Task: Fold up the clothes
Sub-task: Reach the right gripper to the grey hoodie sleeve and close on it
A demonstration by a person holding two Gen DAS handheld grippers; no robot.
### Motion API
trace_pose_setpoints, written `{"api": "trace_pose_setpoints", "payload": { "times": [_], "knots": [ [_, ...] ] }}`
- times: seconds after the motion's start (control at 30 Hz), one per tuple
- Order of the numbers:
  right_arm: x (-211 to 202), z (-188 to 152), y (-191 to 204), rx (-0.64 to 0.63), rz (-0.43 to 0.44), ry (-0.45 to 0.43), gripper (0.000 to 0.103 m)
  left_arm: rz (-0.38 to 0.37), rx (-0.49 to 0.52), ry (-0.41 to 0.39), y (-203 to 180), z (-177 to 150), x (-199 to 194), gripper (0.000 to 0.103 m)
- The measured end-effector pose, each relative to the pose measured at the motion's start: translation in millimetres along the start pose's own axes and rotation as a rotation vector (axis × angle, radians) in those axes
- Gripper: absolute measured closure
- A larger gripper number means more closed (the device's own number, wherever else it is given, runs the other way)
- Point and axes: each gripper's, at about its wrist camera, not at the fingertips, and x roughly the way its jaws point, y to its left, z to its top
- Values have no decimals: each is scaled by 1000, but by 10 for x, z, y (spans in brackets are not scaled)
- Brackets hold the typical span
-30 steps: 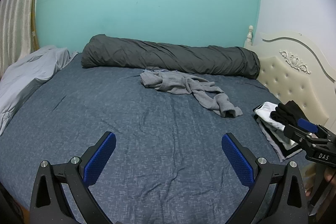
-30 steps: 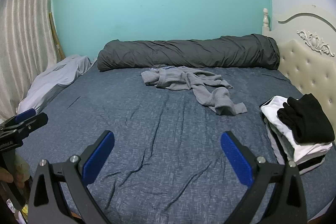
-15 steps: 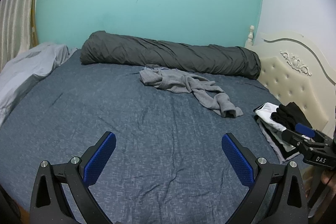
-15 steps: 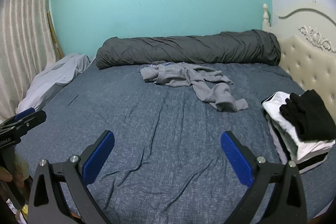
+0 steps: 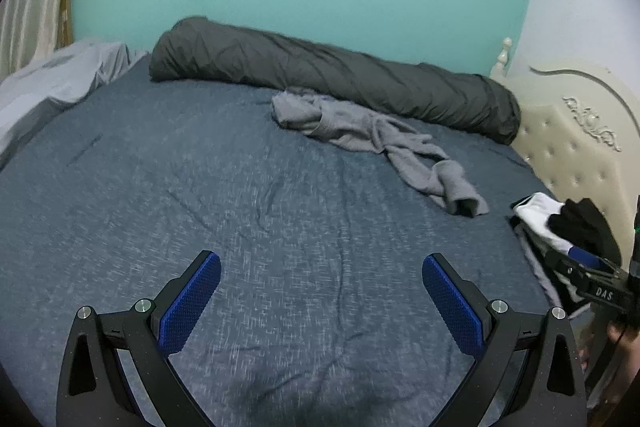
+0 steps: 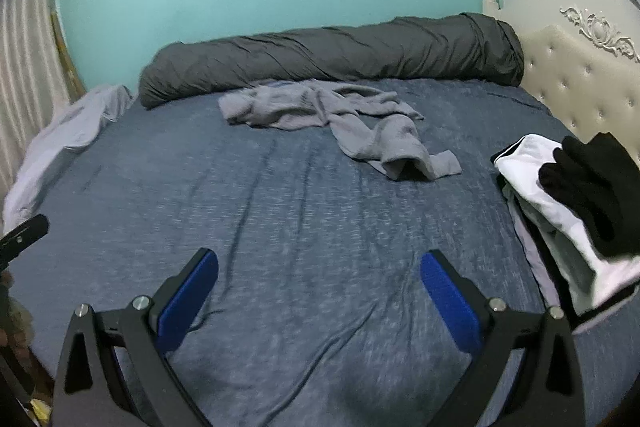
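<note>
Grey garment (image 6: 340, 123) lies crumpled, unfolded, mid-bed (image 6: 280, 227), just before rolled dark duvet (image 6: 332, 55). Folded stack (image 6: 568, 203) sits near headboard (image 6: 584, 75). Your left tool (image 5: 320, 291) and right tool (image 6: 318, 291) both spread wide, empty, over bare sheet, well short of garment.

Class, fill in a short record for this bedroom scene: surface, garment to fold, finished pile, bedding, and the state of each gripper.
surface: bed with blue sheet
garment to fold: grey garment, crumpled, near the rolled duvet
finished pile: folded clothes at the right edge, by the headboard
bedding: dark rolled duvet along the far side
left gripper: open, empty
right gripper: open, empty
</note>
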Motion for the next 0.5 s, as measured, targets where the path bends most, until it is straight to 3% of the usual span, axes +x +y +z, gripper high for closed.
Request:
{"api": "trace_pose_setpoints", "payload": {
  "times": [0.2, 0.5],
  "knots": [
    [770, 142, -163, -19, -27, 34, 1, 17, -47, 29, 200, -113, 713, 0],
    [2014, 511, -267, -9, -53, 103, 1, 36, -106, 57, 541, -308, 1453, 0]
  ]
}}
